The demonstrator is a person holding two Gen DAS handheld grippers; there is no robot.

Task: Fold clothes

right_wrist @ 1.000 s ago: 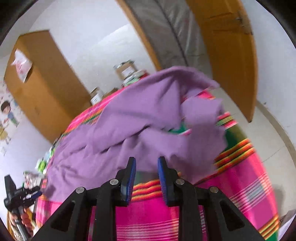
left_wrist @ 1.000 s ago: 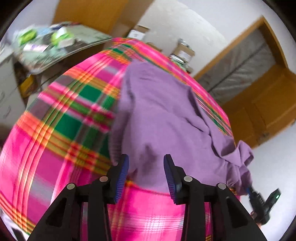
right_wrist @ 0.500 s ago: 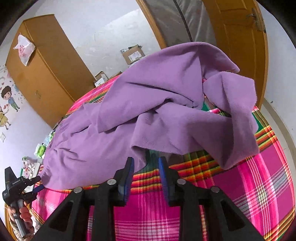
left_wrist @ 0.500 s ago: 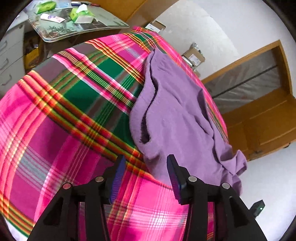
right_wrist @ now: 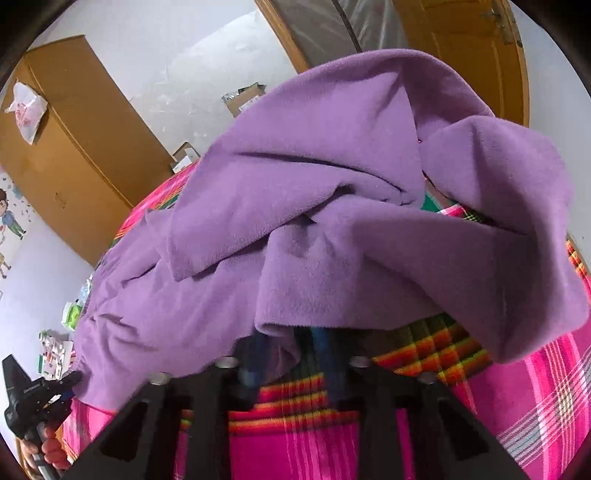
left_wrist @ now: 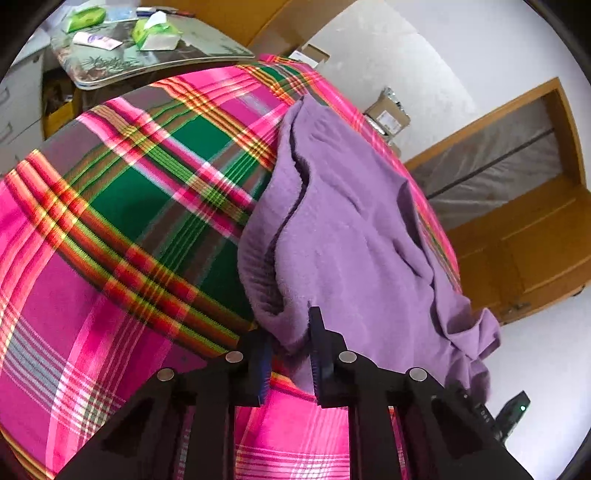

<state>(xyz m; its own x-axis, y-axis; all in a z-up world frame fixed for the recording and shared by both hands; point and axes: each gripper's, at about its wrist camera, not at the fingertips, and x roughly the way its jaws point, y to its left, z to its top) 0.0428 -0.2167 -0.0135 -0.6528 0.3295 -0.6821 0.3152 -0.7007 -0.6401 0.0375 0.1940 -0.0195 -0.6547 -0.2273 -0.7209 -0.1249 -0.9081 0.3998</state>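
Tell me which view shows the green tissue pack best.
The left wrist view: the green tissue pack lies sharp on the side table. The right wrist view shows only small greenish packets at its left edge; I cannot match them.

the purple garment (right_wrist: 332,206) is a soft, matt fleece with a fuzzy nap. under it the plaid bedcover (left_wrist: 122,236) is a smooth woven cloth with a faint sheen. the left gripper (left_wrist: 290,350) is matt black plastic with silvery metal pins. the wardrobe (right_wrist: 74,147) and door (left_wrist: 524,243) are smooth varnished wood.
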